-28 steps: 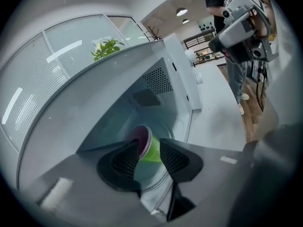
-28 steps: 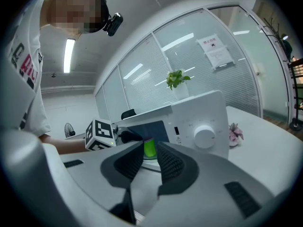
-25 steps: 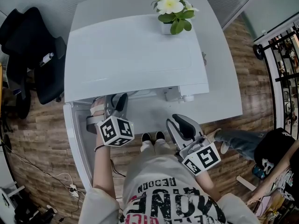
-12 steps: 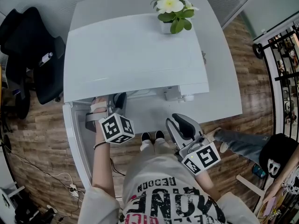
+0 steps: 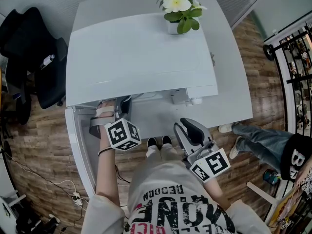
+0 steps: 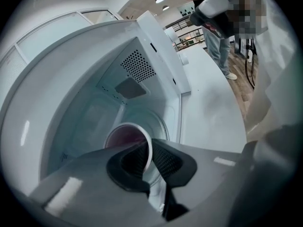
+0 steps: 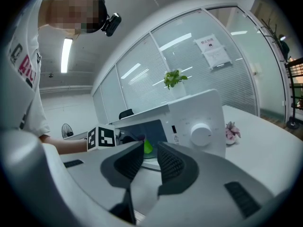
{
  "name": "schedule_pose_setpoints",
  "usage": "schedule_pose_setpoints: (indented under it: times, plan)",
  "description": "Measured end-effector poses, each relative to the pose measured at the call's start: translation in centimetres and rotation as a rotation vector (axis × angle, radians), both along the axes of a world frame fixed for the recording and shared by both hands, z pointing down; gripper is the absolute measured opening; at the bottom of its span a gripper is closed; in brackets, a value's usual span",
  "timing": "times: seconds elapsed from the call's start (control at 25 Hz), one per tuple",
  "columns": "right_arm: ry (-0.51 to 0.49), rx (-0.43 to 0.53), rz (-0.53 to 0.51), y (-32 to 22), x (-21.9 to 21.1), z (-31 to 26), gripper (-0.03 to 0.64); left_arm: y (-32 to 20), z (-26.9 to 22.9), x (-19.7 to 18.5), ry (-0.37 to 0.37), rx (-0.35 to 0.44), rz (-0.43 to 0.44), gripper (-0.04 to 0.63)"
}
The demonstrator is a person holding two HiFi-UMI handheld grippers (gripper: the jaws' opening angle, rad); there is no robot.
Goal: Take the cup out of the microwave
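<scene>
Left hand-held gripper (image 6: 149, 151) is inside the open microwave (image 6: 137, 70), lower centre of left gripper view. Its jaws have just been closing and now pinch the rim wall of the cup (image 6: 125, 137), one pad inside, one outside. Cup stands in the cavity, purplish inside. Right hand-held gripper (image 7: 150, 156) hangs in front of the microwave by the counter (image 5: 234, 101) edge, jaws slightly apart, nothing between them. Flower pot (image 5: 179, 8) on top of the microwave, upper centre of head view
</scene>
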State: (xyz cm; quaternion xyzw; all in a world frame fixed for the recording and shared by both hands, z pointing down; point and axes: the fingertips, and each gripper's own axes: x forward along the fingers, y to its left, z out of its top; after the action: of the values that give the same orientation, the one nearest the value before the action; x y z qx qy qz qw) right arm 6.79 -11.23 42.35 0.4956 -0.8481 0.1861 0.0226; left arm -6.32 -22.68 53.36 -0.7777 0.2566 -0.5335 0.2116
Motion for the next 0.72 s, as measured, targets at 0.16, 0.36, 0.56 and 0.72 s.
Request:
schedule_pose_setpoints:
  times: [0.16, 0.36, 0.56, 0.72]
  plan:
    - [-0.002, -0.004, 0.002, 0.08, 0.01, 0.08, 0.100, 0.28, 0.19, -0.03, -0.002, -0.019, 0.004, 0.034]
    - [-0.005, -0.010, 0.002, 0.15, 0.02, 0.21, 0.100, 0.56, 0.09, 0.02, 0.011, -0.040, 0.007, 0.032]
    - [-0.006, -0.010, -0.001, 0.15, -0.10, 0.18, 0.100, 0.86, -0.09, 0.08, 0.015, -0.061, 0.013, 0.032]
    - [-0.005, -0.011, -0.004, 0.26, -0.21, 0.21, 0.100, 1.02, -0.36, -0.08, 0.013, -0.070, 0.010, 0.032]
